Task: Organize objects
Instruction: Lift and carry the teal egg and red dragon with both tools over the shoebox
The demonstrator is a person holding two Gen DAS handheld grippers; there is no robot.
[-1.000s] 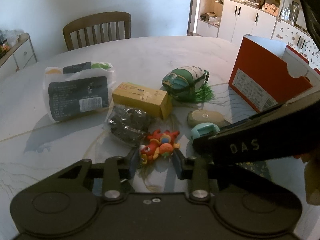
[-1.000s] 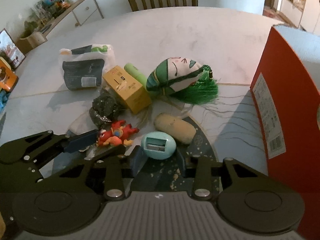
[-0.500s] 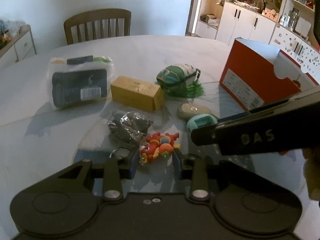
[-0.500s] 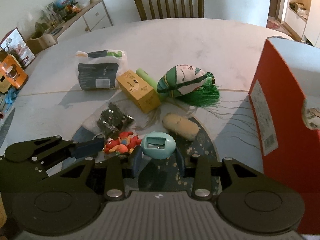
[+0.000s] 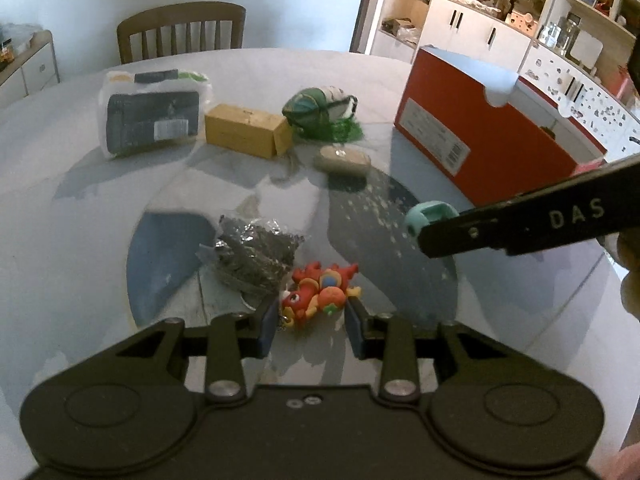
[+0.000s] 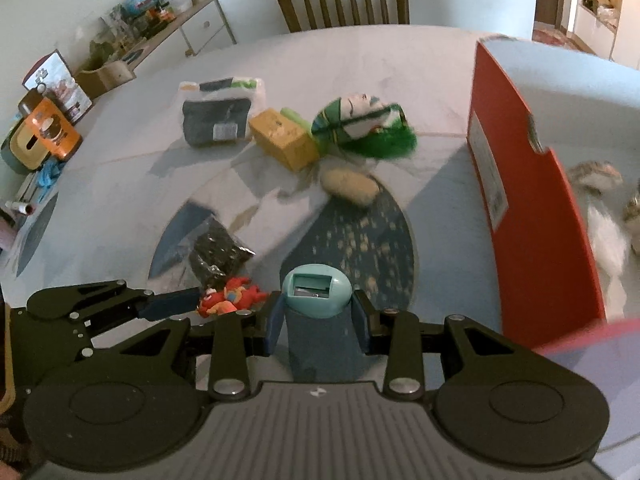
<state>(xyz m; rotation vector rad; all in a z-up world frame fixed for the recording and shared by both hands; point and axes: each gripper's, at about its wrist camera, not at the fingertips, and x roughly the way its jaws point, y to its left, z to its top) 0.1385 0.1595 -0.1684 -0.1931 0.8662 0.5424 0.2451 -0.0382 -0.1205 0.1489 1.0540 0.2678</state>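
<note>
**Sharpener and dragon toy both gripped above the table**

Sharpener (image 6: 317, 289), teal and egg-shaped, sits pinched between the right gripper (image 6: 317, 322) jaws, off the table (image 5: 280, 68). The left gripper (image 5: 312, 326) jaws clamp one red dragon toy (image 5: 318, 294). "DAS" reads on the right gripper's arm, left view only. One red shoebox (image 6: 532, 216) stands right; only the right view shows inside it.

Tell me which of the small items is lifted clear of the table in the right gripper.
The teal egg-shaped sharpener, clamped in the right gripper. The red dragon toy sits between the left gripper's fingers; the tan pouch lies untouched on the table.
</note>
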